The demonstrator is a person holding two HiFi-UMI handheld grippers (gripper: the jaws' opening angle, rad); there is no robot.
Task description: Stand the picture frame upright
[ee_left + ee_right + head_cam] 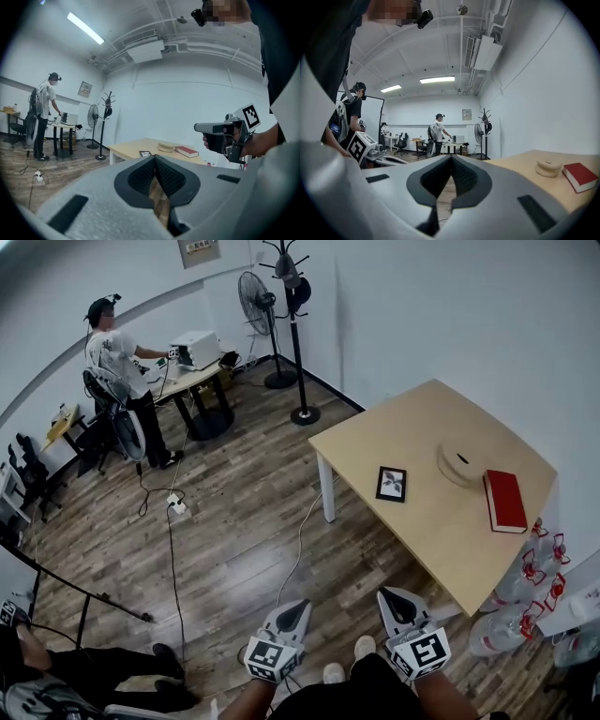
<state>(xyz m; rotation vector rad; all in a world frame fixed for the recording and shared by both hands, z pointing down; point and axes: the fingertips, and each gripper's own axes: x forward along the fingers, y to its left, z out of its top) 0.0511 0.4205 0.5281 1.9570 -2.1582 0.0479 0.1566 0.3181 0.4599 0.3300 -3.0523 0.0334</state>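
Observation:
A small black picture frame [391, 484] lies flat on the light wooden table [375, 432], near its left edge. In the left gripper view the picture frame [145, 153] shows far off on the table top. Both grippers are held over the floor, well short of the table. My left gripper [298, 607] is shut, its tips meeting with nothing between them [154, 157]. My right gripper [389, 594] is shut and empty too [451, 157]. Each gripper shows in the other's view: the right gripper [220, 133] and the left gripper [370, 151].
A red book [505, 501] and a round wooden object [459, 465] lie on the table beyond the frame. Water bottles [534, 577] stand by its right end. A coat stand [298, 324], a fan [258, 296] and a person at a desk [117, 362] are farther off. A cable [173, 549] crosses the wooden floor.

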